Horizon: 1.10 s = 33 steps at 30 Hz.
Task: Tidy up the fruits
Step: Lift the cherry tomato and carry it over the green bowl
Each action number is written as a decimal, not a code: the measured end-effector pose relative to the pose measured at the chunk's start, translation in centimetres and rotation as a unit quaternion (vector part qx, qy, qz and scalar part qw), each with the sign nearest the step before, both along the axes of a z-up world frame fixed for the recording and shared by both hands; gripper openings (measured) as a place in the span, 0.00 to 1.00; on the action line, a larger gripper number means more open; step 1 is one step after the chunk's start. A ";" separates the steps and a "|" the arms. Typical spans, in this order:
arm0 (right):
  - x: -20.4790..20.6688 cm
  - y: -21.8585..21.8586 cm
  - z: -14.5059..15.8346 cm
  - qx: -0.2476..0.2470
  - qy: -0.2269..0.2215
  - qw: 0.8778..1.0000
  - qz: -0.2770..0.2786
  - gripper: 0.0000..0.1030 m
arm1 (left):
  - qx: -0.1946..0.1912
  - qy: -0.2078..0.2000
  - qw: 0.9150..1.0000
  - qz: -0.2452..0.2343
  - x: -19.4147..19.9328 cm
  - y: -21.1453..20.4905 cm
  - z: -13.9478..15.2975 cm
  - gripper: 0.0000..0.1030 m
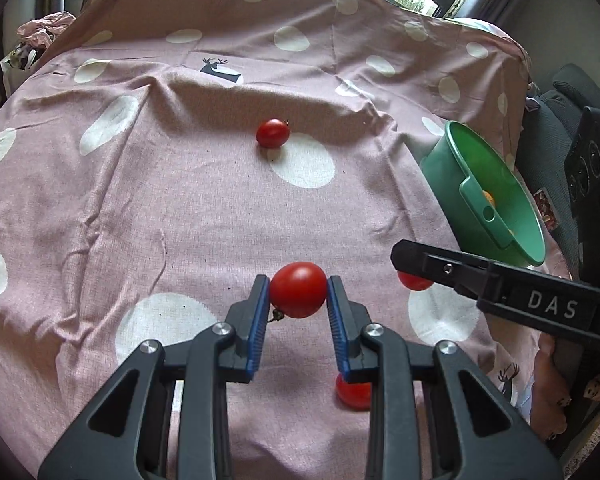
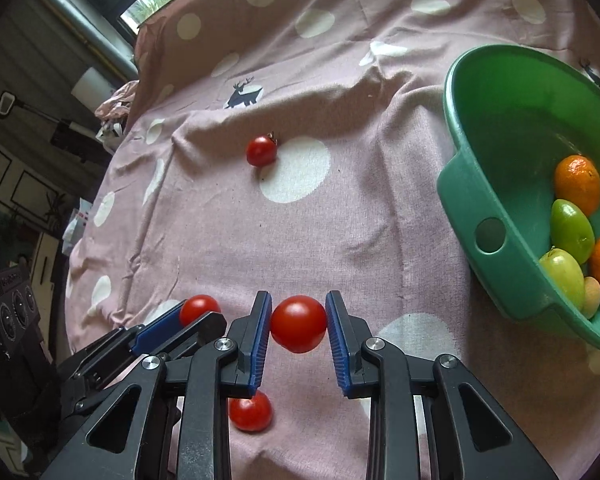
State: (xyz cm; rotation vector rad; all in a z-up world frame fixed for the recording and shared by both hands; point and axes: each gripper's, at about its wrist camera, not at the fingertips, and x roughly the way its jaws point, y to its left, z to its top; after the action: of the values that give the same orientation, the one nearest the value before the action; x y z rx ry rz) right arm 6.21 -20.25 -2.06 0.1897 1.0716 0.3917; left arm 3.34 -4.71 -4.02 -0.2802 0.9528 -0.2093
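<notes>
Left wrist view
- Left hand-held gripper (image 1: pixel 298 300): clamped on a tomato (image 1: pixel 298 295), blue pads pressing both its sides; a bit of dry stem sticks out at the left pad.
- Held tomato: raised above the cloth (image 1: pixel 180 208), which is pink with white spots.
- Far tomato (image 1: pixel 273 133): lies alone on the cloth, well apart from the grippers, at the edge of a white spot.
- Near tomato (image 1: pixel 354 394): on the cloth below the gripper, partly hidden by its right finger.
- Right hand-held gripper (image 1: pixel 414 276): comes in from the right, marked DAS; a red tomato (image 1: pixel 414 281) peeks out under its tip.
- Bowl (image 1: pixel 480 184): green, tilted at the cloth's right edge; a scrap of orange fruit shows inside.

Right wrist view
- Right hand-held gripper (image 2: pixel 298 324): closed on its own tomato (image 2: pixel 298 323), both pads touching it, tomato clear of the cloth.
- Left hand-held gripper (image 2: pixel 198 318): at lower left, gripping the other tomato (image 2: pixel 199 309).
- Loose tomatoes: one (image 2: pixel 250 411) lies just under the right gripper's left finger, one (image 2: pixel 262 151) far up the cloth (image 2: pixel 340 220).
- Bowl (image 2: pixel 476 200): at right, holding two oranges (image 2: pixel 578 184), two green fruits (image 2: pixel 571 226) and a small pale one (image 2: pixel 594 294).
</notes>
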 end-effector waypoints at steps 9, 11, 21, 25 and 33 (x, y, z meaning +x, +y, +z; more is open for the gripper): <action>-1.2 -4.0 4.4 0.029 -0.077 0.995 -0.055 0.29 | -0.028 -0.069 0.997 -0.003 -0.9 -0.9 5.0 0.27; -1.5 -5.0 5.2 0.034 -0.095 0.992 -0.072 0.29 | -0.032 -0.086 0.996 -0.005 -0.9 -1.4 6.4 0.27; -2.6 -10.5 7.3 0.060 -0.147 0.976 -0.148 0.29 | -0.066 -0.131 0.988 -0.043 -0.1 -6.2 10.2 0.28; -2.8 -12.7 7.4 0.074 -0.153 0.970 -0.176 0.29 | -0.063 -0.131 0.987 -0.067 0.9 -9.0 10.5 0.28; -2.6 -16.6 6.5 0.078 -0.151 0.960 -0.224 0.29 | -0.070 -0.107 0.986 -0.108 3.1 -13.6 9.3 0.28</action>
State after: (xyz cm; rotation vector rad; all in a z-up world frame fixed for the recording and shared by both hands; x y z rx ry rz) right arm 3.58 -36.85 4.46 0.4874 0.6692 0.0897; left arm 6.45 -18.29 5.30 -0.2780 0.7561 -0.4965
